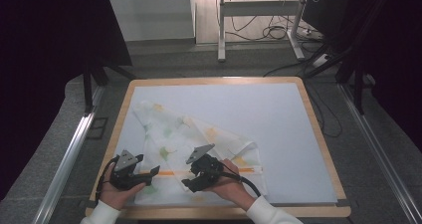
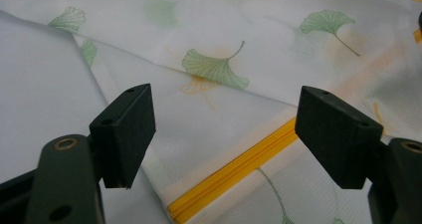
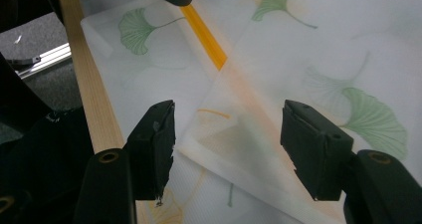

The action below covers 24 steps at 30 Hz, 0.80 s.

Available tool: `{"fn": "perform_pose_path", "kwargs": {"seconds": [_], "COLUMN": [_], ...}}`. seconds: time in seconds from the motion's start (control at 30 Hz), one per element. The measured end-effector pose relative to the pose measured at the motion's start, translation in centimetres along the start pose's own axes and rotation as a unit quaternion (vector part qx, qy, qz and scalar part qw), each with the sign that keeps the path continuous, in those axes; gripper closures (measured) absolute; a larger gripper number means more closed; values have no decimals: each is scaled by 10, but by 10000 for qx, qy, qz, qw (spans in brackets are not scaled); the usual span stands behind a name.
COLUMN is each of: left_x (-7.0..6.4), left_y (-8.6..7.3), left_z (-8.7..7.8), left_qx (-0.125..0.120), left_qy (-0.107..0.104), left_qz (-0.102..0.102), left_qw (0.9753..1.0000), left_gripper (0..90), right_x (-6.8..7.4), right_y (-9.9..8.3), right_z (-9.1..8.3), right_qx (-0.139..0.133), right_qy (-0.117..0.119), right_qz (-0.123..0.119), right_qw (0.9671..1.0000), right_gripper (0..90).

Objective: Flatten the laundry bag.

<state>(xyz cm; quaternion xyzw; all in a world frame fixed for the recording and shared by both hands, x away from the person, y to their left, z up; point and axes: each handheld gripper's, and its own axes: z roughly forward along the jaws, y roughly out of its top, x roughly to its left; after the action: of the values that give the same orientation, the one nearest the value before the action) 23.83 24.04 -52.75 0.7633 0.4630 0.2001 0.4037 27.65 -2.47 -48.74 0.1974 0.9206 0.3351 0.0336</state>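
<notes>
Mesh bag [image 1: 199,139], zipper [image 2: 234,171] close-up

Two tongs [image 1: 149,174] [image 1: 191,180], one leaf-print zip bag [image 1: 189,134], one table [image 1: 318,129].

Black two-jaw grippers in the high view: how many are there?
2. The left black two-jaw gripper is at the white leaf-print cloth's near-left edge; the right black two-jaw gripper is over its near middle.

Mat [image 1: 278,129] on table [image 1: 318,124], middle of frame. Cloth bag [image 1: 199,134] on mat, lower left. Zip [image 1: 171,173] along bag's near part. Left gripper [image 1: 149,170] and right gripper [image 1: 191,180] over bag, bottom of frame.
</notes>
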Motion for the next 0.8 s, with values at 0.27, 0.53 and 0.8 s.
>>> {"fn": "perform_pose_path", "kwargs": {"seconds": [0.27,0.53,0.8], "left_x": [1,1,2], "left_y": [0,0,0], "left_z": [0,0,-1], "left_qx": [16,25,35], "left_qy": [-11,-11,2], "left_qz": [22,36,62], "left_qw": [10000,10000,10000], "left_gripper": [238,238,238], "right_x": [6,14,14], "right_y": [1,0,-5], "right_z": [19,32,40], "right_qx": [297,519,645], "right_qy": [96,155,8], "right_qz": [-162,-304,-334], "right_qw": [9994,9981,9974], "right_gripper": [372,376,411]}}
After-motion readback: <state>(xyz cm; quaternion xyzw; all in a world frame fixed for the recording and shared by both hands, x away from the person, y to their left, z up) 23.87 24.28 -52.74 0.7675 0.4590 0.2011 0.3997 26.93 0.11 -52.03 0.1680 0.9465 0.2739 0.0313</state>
